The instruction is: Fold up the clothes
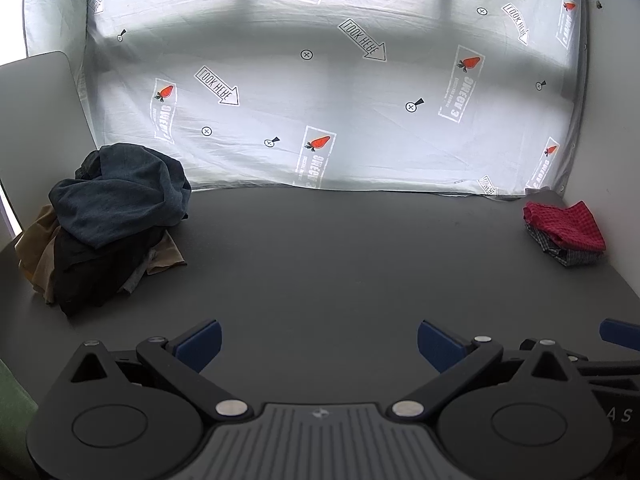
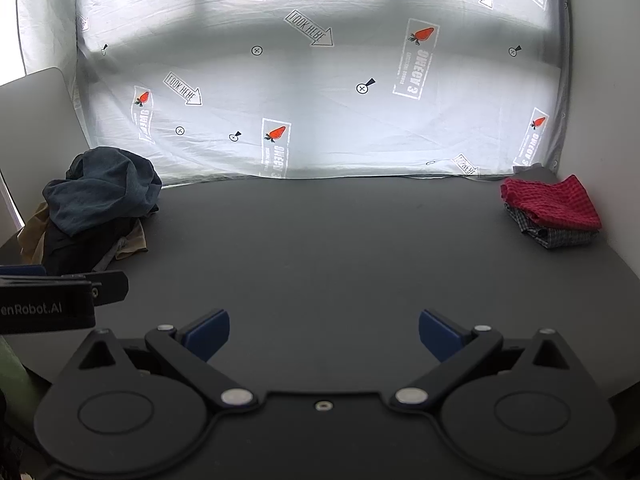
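While agape, hand-held gripper (image 1: 318, 344), clothes pile (image 1: 108, 220) far-left.

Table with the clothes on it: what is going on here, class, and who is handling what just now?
A person holds two grippers above a dark table; the left gripper and the right gripper are both open and empty. A heap of unfolded clothes, a blue garment on top, lies at the left. At the right, a folded red checked cloth rests on a grey checked one. Nothing is being handled.
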The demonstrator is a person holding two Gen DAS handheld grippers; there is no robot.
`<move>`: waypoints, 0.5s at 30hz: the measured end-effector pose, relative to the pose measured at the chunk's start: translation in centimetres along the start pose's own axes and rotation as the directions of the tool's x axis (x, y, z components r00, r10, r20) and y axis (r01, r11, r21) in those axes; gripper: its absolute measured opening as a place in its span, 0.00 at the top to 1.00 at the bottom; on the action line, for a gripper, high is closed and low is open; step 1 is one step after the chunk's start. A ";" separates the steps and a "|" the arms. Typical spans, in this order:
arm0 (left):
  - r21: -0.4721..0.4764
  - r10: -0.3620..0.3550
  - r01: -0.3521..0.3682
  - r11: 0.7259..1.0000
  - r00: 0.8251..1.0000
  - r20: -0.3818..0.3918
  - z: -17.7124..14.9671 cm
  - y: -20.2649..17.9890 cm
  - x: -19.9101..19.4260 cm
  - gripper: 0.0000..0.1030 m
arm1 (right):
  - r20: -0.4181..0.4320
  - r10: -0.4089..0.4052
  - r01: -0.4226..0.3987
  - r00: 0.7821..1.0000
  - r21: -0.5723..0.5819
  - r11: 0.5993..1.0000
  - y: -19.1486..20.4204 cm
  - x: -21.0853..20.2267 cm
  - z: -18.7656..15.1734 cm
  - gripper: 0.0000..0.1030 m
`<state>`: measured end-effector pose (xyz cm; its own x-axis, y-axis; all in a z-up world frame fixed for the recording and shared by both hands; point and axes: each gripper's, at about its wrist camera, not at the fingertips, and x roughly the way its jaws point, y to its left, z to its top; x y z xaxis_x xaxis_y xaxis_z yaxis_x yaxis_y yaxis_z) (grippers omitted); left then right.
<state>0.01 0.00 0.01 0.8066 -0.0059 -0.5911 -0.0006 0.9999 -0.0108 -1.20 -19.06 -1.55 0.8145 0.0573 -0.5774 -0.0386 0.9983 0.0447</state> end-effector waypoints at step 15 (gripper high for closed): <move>-0.008 -0.007 0.007 1.000 1.000 -0.012 0.5 0.2 0.0 0.00 | 0.000 -0.002 0.002 1.000 -0.005 1.000 0.4 0.2 -0.7 0.01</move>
<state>0.34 0.20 0.40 0.7992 -0.0128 -0.6009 0.0002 0.9998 -0.0209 -1.49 -18.62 -2.19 0.8146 0.0555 -0.5774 -0.0400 0.9984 0.0396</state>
